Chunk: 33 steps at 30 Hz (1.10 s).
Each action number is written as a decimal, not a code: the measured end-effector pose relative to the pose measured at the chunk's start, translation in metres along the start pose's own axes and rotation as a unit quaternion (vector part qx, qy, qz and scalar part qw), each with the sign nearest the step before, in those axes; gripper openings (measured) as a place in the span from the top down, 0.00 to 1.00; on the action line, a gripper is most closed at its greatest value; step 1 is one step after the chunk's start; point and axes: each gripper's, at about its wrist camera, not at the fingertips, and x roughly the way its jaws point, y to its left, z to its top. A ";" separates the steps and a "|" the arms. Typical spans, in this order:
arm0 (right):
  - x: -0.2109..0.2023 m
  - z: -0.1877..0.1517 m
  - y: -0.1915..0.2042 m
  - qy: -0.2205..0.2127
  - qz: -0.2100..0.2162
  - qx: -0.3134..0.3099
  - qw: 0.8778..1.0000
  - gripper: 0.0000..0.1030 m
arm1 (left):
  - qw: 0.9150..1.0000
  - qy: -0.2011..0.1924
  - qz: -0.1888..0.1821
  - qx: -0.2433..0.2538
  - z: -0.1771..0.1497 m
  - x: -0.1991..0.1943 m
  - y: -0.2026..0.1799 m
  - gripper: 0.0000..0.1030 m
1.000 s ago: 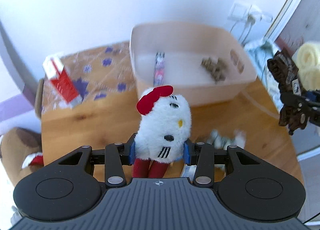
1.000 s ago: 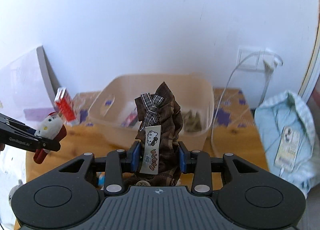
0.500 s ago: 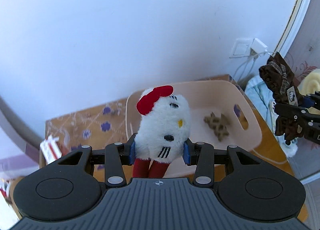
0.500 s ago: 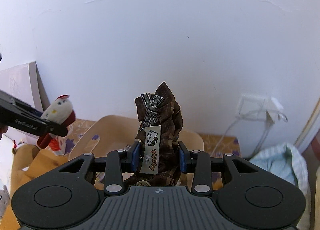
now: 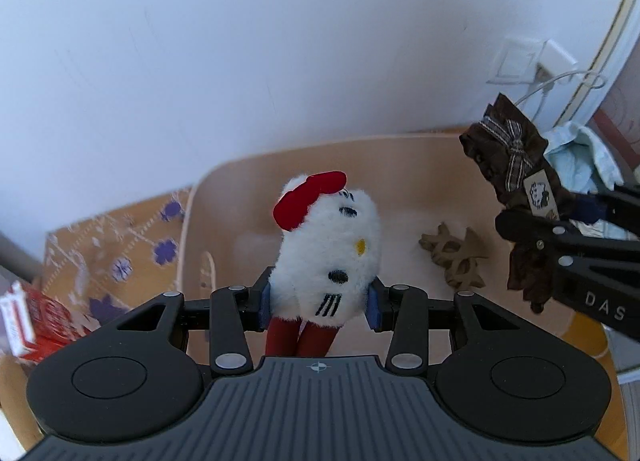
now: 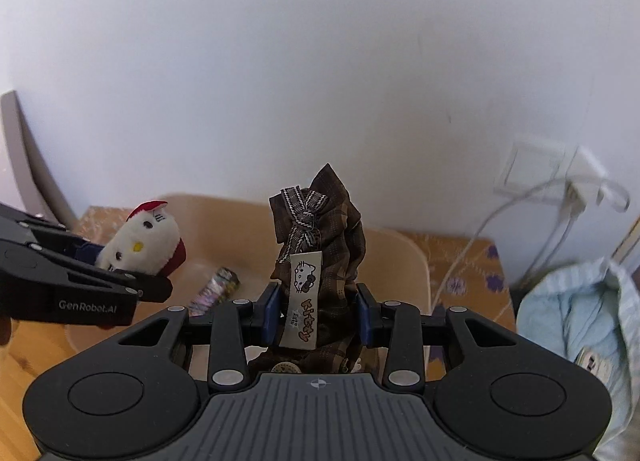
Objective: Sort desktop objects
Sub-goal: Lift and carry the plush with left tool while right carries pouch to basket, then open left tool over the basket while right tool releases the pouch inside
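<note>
My left gripper [image 5: 318,307] is shut on a white plush cat toy [image 5: 332,249] with a red bow; it hangs above the beige plastic bin [image 5: 400,149]. The toy also shows in the right wrist view [image 6: 140,241]. My right gripper [image 6: 316,313] is shut on a brown plaid fabric pouch [image 6: 324,245] with a ribbon bow and a label, held above the bin's [image 6: 396,249] right side. The pouch shows in the left wrist view [image 5: 516,173] at the right. A brown wooden piece [image 5: 456,257] and a shiny patterned tube [image 6: 216,289] lie in the bin.
A red and white box [image 5: 28,321] stands on the patterned cloth [image 5: 120,245] left of the bin. A light blue garment [image 6: 580,325] lies to the right. A wall socket with white cables [image 6: 560,185] is on the white wall behind.
Both grippers have moved forward and inward over the bin, each still holding its object. The right gripper with the pouch is now closer to the left one.
</note>
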 end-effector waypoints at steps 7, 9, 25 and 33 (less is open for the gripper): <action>0.034 -0.014 -0.005 0.060 0.006 0.026 0.998 0.65 | 0.998 0.049 0.025 -0.016 -0.008 0.038 -0.003 0.57; 0.041 -0.019 -0.004 0.071 0.001 0.022 0.997 0.65 | 0.998 0.056 0.031 -0.003 -0.013 0.046 -0.007 0.57; 0.052 -0.036 -0.006 0.089 -0.007 0.007 0.996 0.45 | 0.998 0.054 0.024 0.023 -0.033 0.038 -0.014 0.45; 0.007 -0.032 -0.007 0.033 0.006 0.011 0.999 0.21 | 0.999 0.013 0.013 0.031 -0.041 -0.001 -0.007 0.38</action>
